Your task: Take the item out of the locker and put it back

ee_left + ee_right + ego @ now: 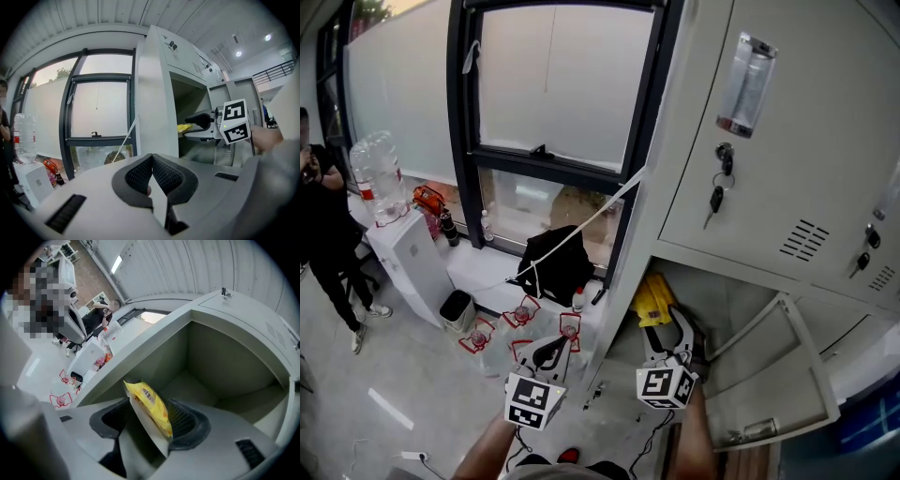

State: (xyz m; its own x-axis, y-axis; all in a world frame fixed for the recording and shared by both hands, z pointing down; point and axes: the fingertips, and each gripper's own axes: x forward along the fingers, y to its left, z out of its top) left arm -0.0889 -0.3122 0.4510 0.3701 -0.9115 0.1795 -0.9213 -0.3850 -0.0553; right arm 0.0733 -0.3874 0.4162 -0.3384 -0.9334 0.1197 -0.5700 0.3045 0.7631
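A yellow snack packet point(151, 405) stands on edge between my right gripper's point(147, 417) wide-apart jaws. It leans on the right pad point(182, 420) and is clear of the left one, so the grip is open. The packet point(654, 298) sits at the mouth of the open lower compartment point(722, 300) of the grey locker, with the right gripper point(667, 326) just in front of it. The left gripper view shows the same packet point(183, 127) ahead of the right gripper point(202, 123). My left gripper point(151, 158) is shut and empty, held lower left of the locker point(546, 354).
The compartment's door point(773, 380) hangs open to the right. Keys point(717, 199) dangle from the upper locker door. Left of the locker are a window, a black bag point(558, 261) on the sill, a water dispenser point(412, 258) and a person point(323, 225).
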